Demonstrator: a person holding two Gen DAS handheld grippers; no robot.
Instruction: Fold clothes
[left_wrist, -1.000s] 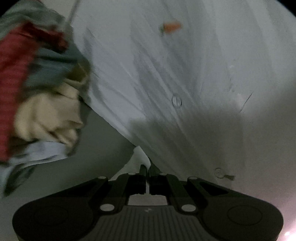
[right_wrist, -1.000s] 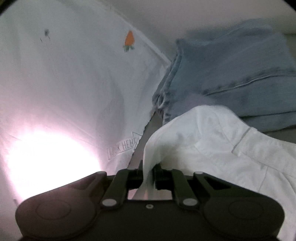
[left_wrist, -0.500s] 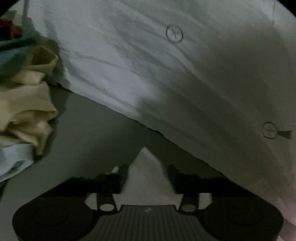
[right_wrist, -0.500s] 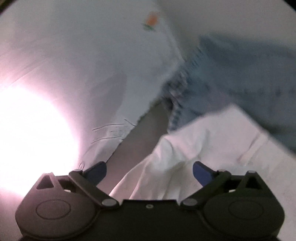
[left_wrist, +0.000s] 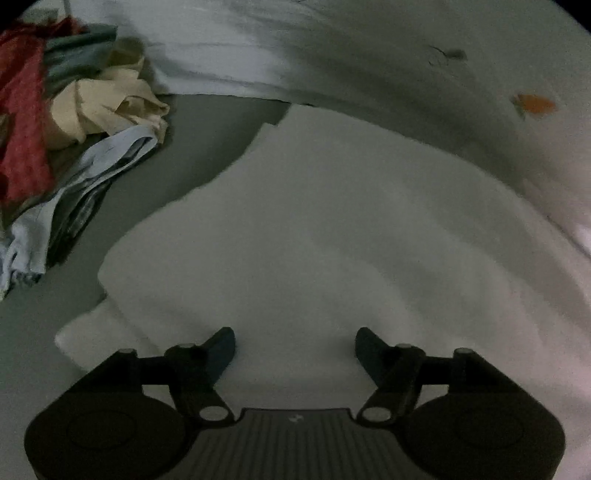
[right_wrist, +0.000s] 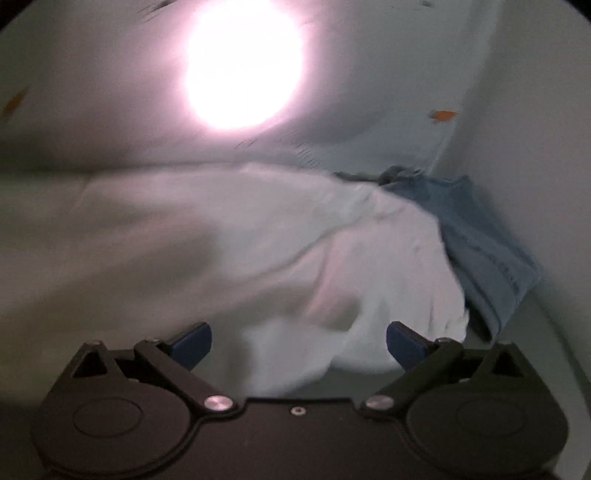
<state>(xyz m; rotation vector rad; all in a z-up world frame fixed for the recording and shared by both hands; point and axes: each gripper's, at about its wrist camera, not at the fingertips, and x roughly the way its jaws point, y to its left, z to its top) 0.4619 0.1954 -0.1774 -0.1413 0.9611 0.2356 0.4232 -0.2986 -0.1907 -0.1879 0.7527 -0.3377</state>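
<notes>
A white garment (left_wrist: 314, 229) lies spread on the grey surface and fills most of the left wrist view. My left gripper (left_wrist: 294, 345) hovers over its near part. Its jaws are opening, and nothing is pinched between them. In the right wrist view the same white garment (right_wrist: 258, 240) lies rumpled, its right end bunched against folded blue jeans (right_wrist: 487, 251). My right gripper (right_wrist: 298, 341) stands wide open above the cloth, the blue pads (right_wrist: 192, 341) clear of it.
A heap of clothes (left_wrist: 70, 110) in red, cream, grey-green and pale blue sits at the left. A white sheet with small orange carrot prints (left_wrist: 532, 105) hangs behind. A bright light glare (right_wrist: 243, 66) shines through that sheet. The grey surface (left_wrist: 207, 147) shows between heap and garment.
Both grippers were shut on the white garment's edges and have let go and opened wide. The garment now lies flat below them. Both views have swung round across the scene.
</notes>
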